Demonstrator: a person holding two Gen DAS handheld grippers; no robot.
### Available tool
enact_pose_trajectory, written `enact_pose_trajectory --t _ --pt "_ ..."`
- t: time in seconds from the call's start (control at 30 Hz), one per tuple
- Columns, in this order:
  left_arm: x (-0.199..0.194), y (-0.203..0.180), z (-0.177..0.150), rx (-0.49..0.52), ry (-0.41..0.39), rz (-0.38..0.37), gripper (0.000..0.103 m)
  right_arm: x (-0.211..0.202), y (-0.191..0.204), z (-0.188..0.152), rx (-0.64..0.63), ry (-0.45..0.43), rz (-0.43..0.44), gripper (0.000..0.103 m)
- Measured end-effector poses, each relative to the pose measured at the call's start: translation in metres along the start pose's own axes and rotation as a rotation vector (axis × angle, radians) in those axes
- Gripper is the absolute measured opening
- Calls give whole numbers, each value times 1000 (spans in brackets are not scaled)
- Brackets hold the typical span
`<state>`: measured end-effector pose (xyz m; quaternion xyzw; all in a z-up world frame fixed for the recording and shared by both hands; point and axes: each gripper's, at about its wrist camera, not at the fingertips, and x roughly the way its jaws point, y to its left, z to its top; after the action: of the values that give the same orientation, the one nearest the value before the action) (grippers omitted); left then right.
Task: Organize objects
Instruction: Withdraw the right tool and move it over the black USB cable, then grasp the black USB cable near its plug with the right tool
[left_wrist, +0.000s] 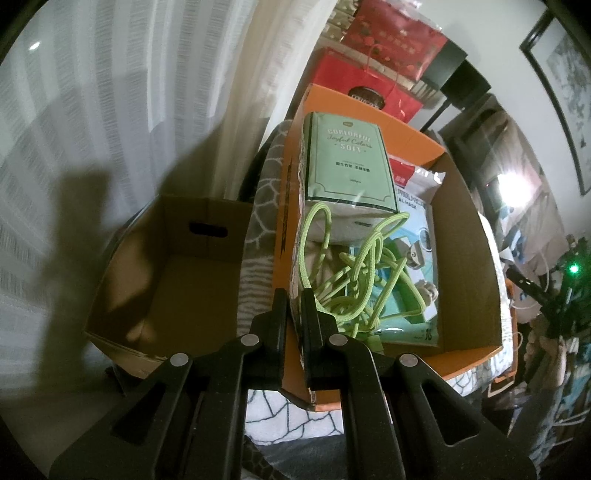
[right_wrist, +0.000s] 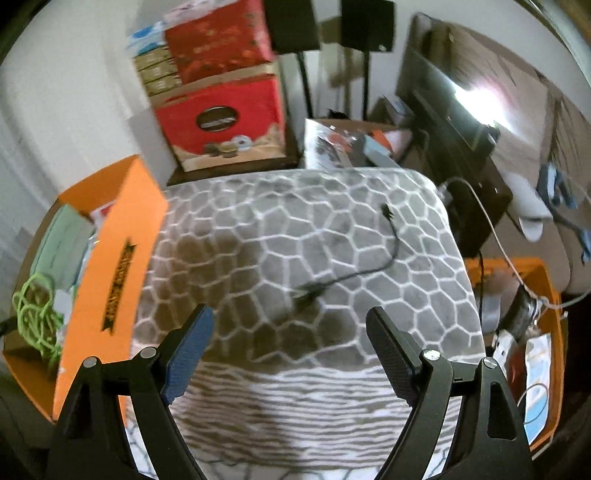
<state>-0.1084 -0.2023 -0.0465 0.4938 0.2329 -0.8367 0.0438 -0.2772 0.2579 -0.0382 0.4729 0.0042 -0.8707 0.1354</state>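
Orange cardboard box (left_wrist: 369, 391) fills the left-wrist frame's centre, its near wall pinched by the left gripper (left_wrist: 293, 299); lime cord (left_wrist: 354, 273) lies inside. The right gripper (right_wrist: 290, 321) hangs spread above the black cable (right_wrist: 369, 258) on the grey blanket (right_wrist: 295, 206), mid-frame.

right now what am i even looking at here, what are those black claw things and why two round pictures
Those black claws are two hand-held grippers, one in each of a person's hands; there is no robot arm. Each round picture comes from a fisheye camera on one gripper, looking along its fingers.

In the left wrist view, the left gripper is shut on the wall of an orange box, which holds a green tissue pack, a mask packet and a tangled green cord. A brown cardboard box sits beside it.

In the right wrist view, the right gripper is open and holds nothing. It is above a grey patterned blanket where a black cable lies.
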Motion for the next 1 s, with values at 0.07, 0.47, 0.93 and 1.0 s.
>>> enact_pose_trajectory --t 0.07,0.47,0.93,1.0 --pt "0 0 0 -1 -1 0 6 5 -9 1 30 15 18 85" --pt "0 1 0 -1 0 0 6 38 -22 7 178 76 110 61" --pt "0 1 1 -8 0 -9 6 66 -23 13 270 83 60 27" --pt "-1 1 1 -9 0 -11 6 65 -27 12 272 73 67 26"
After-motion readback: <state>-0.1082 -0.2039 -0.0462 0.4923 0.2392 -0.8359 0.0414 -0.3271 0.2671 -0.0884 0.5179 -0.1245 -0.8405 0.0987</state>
